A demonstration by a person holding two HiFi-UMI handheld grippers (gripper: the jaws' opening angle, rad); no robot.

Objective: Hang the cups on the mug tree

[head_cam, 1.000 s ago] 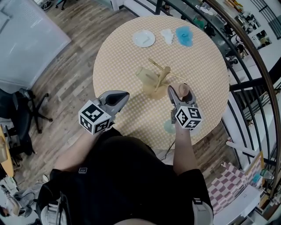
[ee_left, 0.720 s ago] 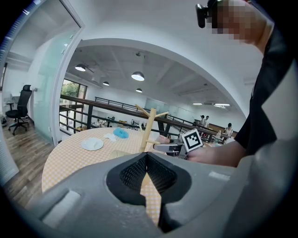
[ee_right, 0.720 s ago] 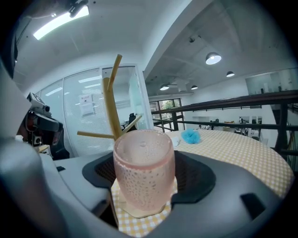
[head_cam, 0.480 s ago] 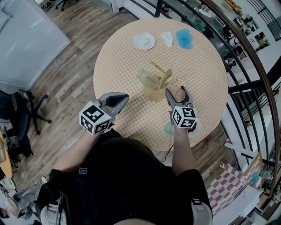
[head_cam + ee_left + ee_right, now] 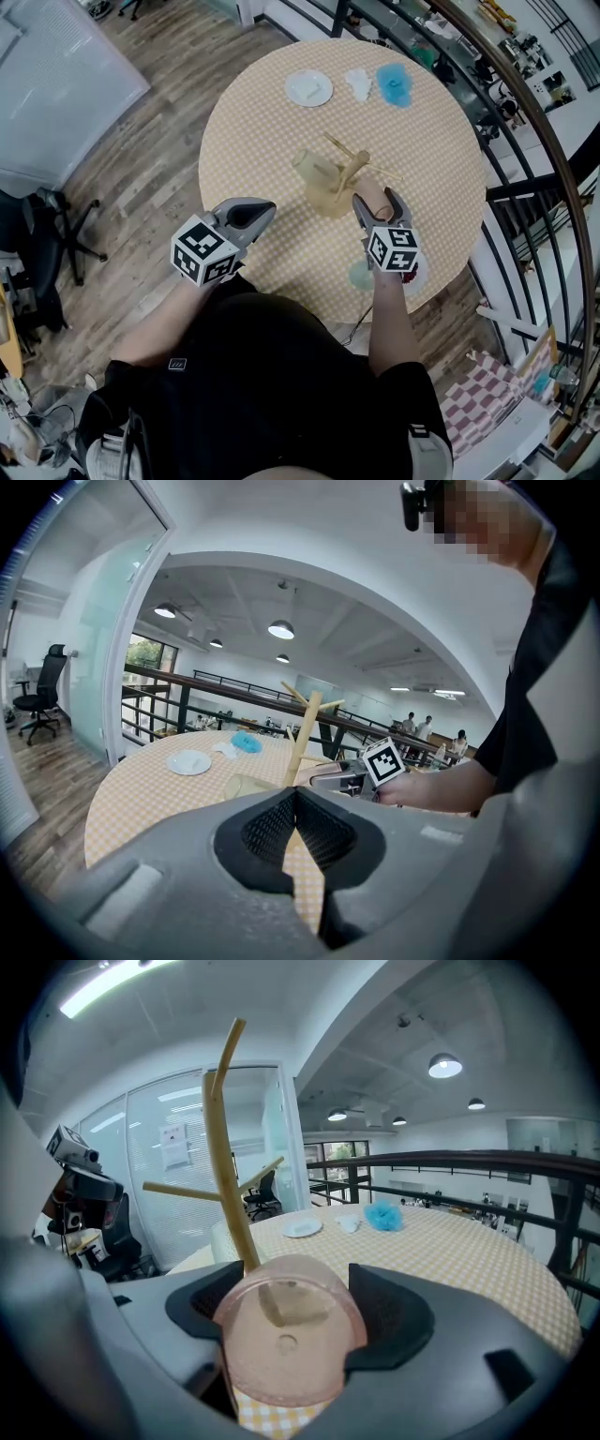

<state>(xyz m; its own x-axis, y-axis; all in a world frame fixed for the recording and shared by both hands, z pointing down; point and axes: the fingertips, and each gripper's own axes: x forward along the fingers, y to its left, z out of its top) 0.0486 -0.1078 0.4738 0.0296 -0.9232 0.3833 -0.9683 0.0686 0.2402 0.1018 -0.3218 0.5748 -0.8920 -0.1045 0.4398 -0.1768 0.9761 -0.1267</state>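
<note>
translucent round pink cup (image 5: 286, 1335) in right tool (image 5: 376, 200), slender wooden tree (image 5: 224, 1147)

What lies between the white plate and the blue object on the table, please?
A small white object lies between the white plate and the blue object; the head view shows it.

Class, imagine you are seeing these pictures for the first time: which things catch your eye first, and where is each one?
The pink see-through cup clamped between the right gripper's jaws stands out, held close to the wooden mug tree at the middle of the round checked table. The left gripper hangs shut and empty over the table's near edge.
</note>
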